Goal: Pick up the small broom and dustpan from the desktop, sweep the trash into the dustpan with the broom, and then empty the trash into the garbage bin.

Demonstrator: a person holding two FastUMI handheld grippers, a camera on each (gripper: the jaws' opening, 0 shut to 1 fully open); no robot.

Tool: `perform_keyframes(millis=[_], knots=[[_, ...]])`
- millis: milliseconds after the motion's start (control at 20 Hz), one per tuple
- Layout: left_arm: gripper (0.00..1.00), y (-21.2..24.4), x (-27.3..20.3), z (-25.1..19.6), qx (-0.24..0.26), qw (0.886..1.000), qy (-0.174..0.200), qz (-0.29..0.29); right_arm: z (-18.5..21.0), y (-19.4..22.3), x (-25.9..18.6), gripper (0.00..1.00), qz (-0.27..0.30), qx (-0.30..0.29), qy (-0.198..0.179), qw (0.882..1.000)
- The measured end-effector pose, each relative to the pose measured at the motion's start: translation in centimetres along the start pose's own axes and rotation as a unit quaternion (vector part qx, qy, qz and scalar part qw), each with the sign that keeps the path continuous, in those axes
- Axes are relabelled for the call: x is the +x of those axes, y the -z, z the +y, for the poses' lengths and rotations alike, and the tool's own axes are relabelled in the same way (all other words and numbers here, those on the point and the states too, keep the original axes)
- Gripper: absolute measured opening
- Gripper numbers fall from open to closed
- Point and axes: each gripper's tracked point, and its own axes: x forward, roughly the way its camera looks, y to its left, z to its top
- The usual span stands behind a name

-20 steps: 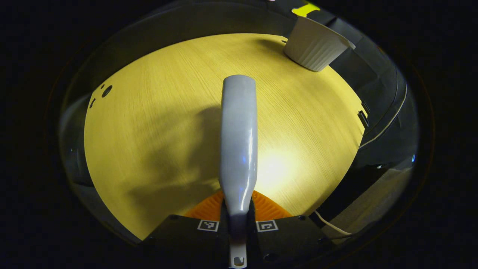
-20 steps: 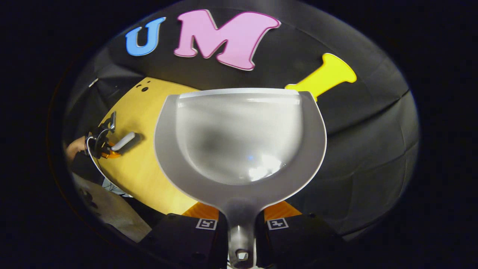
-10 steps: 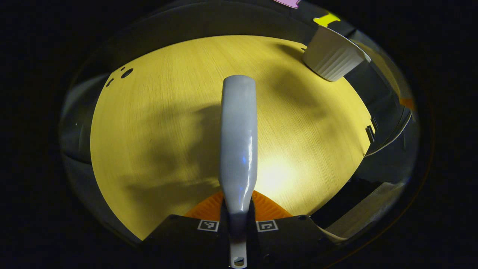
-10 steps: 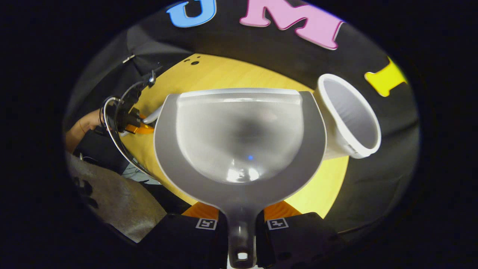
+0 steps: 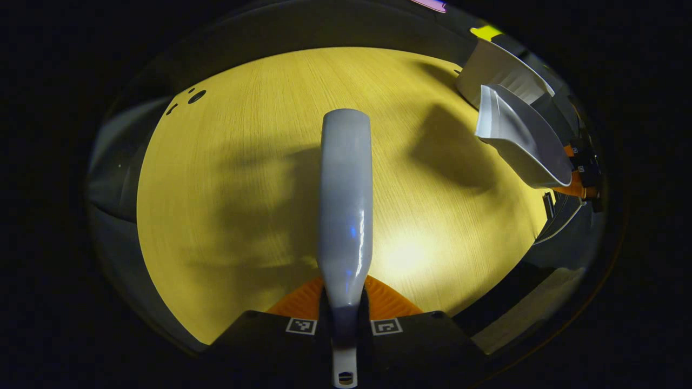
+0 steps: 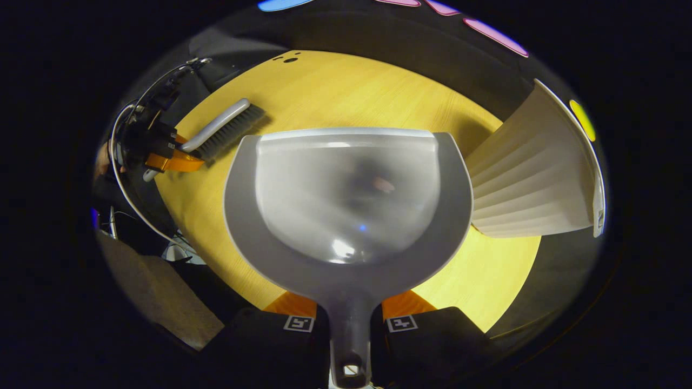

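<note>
Yellow wooden desktop [image 5: 243, 178], dark booth

No readable text, labels, brands or numbers.

In the left gripper view the broom [image 5: 346, 205] shows its smooth back, so its bristles are hidden; its handle end runs down between the fingers toward the picture's bottom edge; the garbage bin [image 5: 500, 70] is partly covered by the dustpan [image 5: 521, 143], and the right gripper [image 5: 581, 173] behind it is too small and dark to make out. In the right gripper view the dustpan [image 6: 346, 200] hides much of the desktop [image 6: 335, 92]; the bin's [image 6: 532, 173] opening faces away, so its inside cannot be seen; the hand on the left gripper [image 6: 162, 154] is cut off at the rim.
</note>
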Motion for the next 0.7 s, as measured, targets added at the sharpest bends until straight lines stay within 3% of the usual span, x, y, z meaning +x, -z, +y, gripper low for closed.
perform_keyframes(millis=[350,700], knots=[[0.19,-0.1,1.6,-0.7,-0.006,0.999,-0.028,0.018,-0.6,0.2,3.8,0.34,0.016,0.010,0.007,1.000],[0.22,-1.0,2.3,-1.1,0.004,0.999,-0.037,0.034,-0.8,0.6,7.3,0.35,0.039,0.003,0.003,0.999]])
